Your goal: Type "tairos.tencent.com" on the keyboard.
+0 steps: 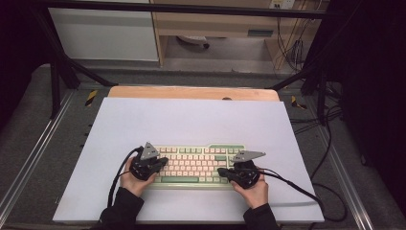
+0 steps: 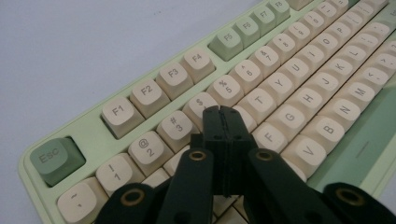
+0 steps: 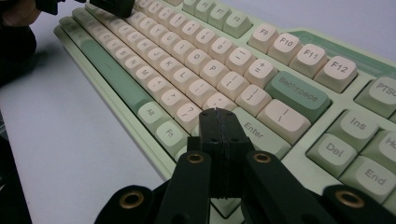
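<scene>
Keyboard (image 1: 194, 165): stiff, light; its loose caps could pop off, so hold the frame's ends.
Left gripper (image 2: 223, 112): jaws closed, empty.
Right gripper (image 3: 219, 114): jaws closed, empty.

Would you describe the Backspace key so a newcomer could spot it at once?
On the pale sheet lies a green and cream keyboard. Follow the number row toward its end near the right gripper. Backspace is the wide dark green key above Enter; its row neighbours are small and cream.
</scene>
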`<state>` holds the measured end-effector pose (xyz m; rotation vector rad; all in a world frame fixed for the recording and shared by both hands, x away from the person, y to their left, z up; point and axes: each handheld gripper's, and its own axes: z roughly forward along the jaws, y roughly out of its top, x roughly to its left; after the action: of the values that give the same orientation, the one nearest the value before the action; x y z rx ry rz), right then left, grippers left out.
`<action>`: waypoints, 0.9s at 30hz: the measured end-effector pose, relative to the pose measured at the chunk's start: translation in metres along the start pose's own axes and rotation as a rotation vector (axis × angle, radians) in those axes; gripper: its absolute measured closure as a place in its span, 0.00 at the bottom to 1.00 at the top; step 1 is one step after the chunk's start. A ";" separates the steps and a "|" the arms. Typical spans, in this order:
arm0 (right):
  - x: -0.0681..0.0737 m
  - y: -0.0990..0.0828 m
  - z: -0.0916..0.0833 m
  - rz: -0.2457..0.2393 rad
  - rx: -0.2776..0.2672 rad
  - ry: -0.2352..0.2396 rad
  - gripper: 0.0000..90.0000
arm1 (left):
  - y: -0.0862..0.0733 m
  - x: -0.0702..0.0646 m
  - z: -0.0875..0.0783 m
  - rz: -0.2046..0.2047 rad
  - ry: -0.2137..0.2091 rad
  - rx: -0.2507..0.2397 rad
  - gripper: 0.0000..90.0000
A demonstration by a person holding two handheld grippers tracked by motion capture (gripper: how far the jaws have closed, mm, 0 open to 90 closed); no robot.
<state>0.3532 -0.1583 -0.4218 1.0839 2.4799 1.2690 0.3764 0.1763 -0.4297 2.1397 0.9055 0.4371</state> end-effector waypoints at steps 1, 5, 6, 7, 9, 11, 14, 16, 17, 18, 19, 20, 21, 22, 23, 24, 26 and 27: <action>0.000 0.000 0.000 0.000 0.000 0.000 1.00 | 0.000 0.000 -0.001 -0.003 0.000 -0.003 1.00; 0.000 0.000 0.000 0.001 0.000 0.003 1.00 | 0.000 0.001 -0.007 -0.010 -0.010 -0.022 1.00; 0.000 0.000 0.000 0.002 -0.001 0.003 1.00 | -0.001 0.001 -0.008 -0.012 -0.013 -0.023 1.00; 0.000 0.000 0.000 0.002 -0.002 0.004 1.00 | -0.001 0.001 -0.009 -0.012 -0.016 -0.023 1.00; 0.000 0.001 0.000 0.004 -0.006 0.007 1.00 | -0.003 0.002 -0.011 -0.020 -0.021 -0.024 1.00; 0.000 0.001 -0.001 0.008 -0.011 0.009 1.00 | -0.004 0.003 -0.014 -0.022 -0.023 -0.027 1.00; 0.001 0.002 -0.001 0.019 -0.021 0.014 1.00 | -0.006 0.004 -0.018 -0.030 -0.025 -0.032 1.00; 0.001 0.003 -0.001 0.018 -0.023 0.016 1.00 | -0.007 0.004 -0.020 -0.033 -0.029 -0.035 1.00; 0.001 0.003 0.000 0.016 -0.023 0.016 1.00 | -0.008 0.005 -0.021 -0.035 -0.032 -0.037 1.00; 0.002 0.003 0.000 0.019 -0.025 0.018 1.00 | -0.008 0.005 -0.021 -0.036 -0.031 -0.038 1.00; 0.003 0.004 0.001 0.020 -0.024 0.017 1.00 | -0.008 0.005 -0.021 -0.035 -0.032 -0.038 1.00; 0.003 0.004 0.001 0.021 -0.025 0.021 1.00 | -0.009 0.004 -0.022 -0.034 -0.036 -0.037 1.00; 0.004 0.004 0.003 0.020 -0.024 0.025 1.00 | -0.009 0.004 -0.023 -0.033 -0.039 -0.039 1.00; 0.005 0.005 0.003 0.016 -0.024 0.028 1.00 | -0.009 0.004 -0.024 -0.033 -0.041 -0.039 1.00; 0.006 0.005 0.004 0.009 -0.021 0.029 1.00 | -0.010 0.004 -0.024 -0.033 -0.042 -0.040 1.00; 0.008 0.006 0.005 0.008 -0.023 0.030 1.00 | -0.010 0.004 -0.025 -0.033 -0.043 -0.039 1.00; 0.010 0.007 0.006 0.002 -0.022 0.031 1.00 | -0.012 0.004 -0.027 -0.034 -0.044 -0.039 1.00; 0.011 0.008 0.007 -0.001 -0.019 0.032 1.00 | -0.012 0.004 -0.028 -0.033 -0.045 -0.039 1.00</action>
<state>0.3526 -0.1438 -0.4186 1.0658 2.4863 1.3171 0.3581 0.1992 -0.4208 2.0880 0.8988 0.3854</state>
